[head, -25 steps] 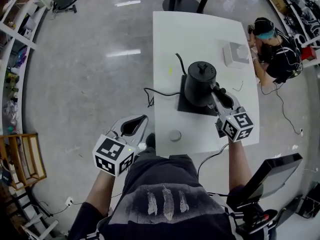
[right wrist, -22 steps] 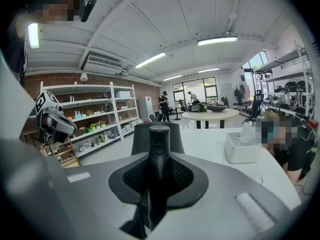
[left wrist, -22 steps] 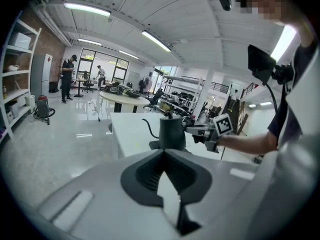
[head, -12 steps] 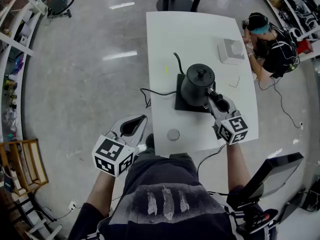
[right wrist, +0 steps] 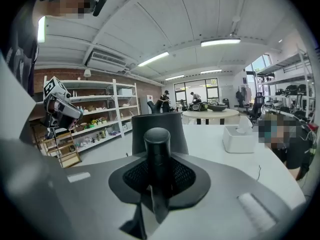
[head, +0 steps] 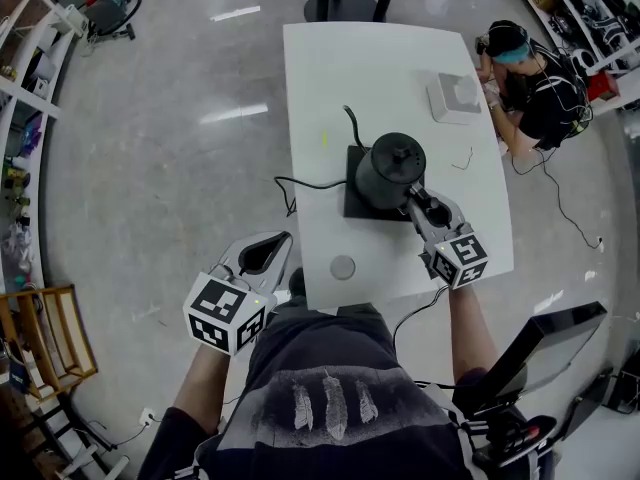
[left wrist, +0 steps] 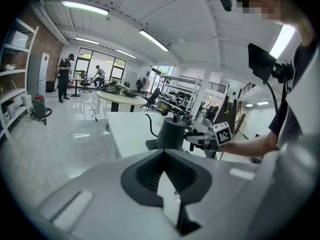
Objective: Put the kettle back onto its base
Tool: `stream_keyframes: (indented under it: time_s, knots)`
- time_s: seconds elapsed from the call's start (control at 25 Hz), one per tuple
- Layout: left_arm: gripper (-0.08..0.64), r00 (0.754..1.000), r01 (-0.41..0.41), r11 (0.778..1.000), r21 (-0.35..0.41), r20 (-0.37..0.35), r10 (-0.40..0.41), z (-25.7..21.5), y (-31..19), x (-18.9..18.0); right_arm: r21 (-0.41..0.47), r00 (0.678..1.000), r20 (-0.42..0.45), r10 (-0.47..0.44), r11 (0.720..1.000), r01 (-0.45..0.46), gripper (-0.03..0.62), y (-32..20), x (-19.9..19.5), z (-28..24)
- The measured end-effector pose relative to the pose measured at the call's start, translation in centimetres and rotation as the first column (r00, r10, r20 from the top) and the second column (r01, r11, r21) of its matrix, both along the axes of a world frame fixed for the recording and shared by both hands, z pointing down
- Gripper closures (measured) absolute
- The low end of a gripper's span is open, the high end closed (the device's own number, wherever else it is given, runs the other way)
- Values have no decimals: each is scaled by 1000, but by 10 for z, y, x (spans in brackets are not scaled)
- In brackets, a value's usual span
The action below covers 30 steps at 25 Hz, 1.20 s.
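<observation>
The black kettle (head: 388, 168) is at the middle of the white table (head: 380, 68), over its square black base (head: 352, 204); whether its bottom rests fully on the plate cannot be told. The right gripper (head: 418, 197) reaches in from the near right side and is clenched on the kettle's handle (right wrist: 157, 144), which stands upright between its jaws with the kettle body directly beyond. The kettle's thin spout (head: 349, 124) points away, toward the far left of the table

The left gripper (head: 265, 251) hangs off the table's near left edge, well apart from the kettle, with its jaws together on nothing. A dark power cord (head: 305, 183) runs from the base across the table and over the left edge. A small round grey disc (head: 343, 267) lies near the front edge, between the two grippers. A white box (head: 453, 98) sits at the far right of the table, and a seated person (head: 535, 98) is just beyond that edge. Nothing stands between the kettle and the base
</observation>
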<state>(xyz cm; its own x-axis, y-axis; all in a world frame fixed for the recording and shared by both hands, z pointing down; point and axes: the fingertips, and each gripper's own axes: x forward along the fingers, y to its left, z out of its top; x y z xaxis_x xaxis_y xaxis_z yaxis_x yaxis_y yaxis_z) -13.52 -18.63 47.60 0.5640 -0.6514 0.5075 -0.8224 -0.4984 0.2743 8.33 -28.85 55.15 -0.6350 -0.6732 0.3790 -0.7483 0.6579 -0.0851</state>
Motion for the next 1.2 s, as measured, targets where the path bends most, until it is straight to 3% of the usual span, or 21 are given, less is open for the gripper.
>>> stream_keyframes:
  time_s: [0.16,0.52,0.64,0.72,0.88,1.0,1.2]
  knots:
    - [558,1000,-12,1000,4,-2,12,4,-7,6,-52,1000,-11,15,999,-16,514,2,7,21]
    - [558,998,-59,998,19,-20,59,5,-19,15,-74,999,20,34,997,-33,507,-7,2,30]
    - [558,998,-63,998,13,-27,63,-5,-11,10,-137,998,10,60,989,-58,492,0,-2,29]
    - [558,998,-59,998,5,-29,60,-11,-1,10,-191,998,-10,69,979,-69,370,12,1,33]
    - [558,997,-71,997,35,-33,72,-14,-7,12,-162,994,-11,106,981,-106,263,11,11,21]
    - [558,995,-83,995,49,-47,85,-19,-11,14,-129,992,-14,129,983,-130,226,7,20,-1]
    - [558,993,-97,994,56,-58,100,-17,-12,8,-71,990,-15,139,988,-139,218,7,15,-31]
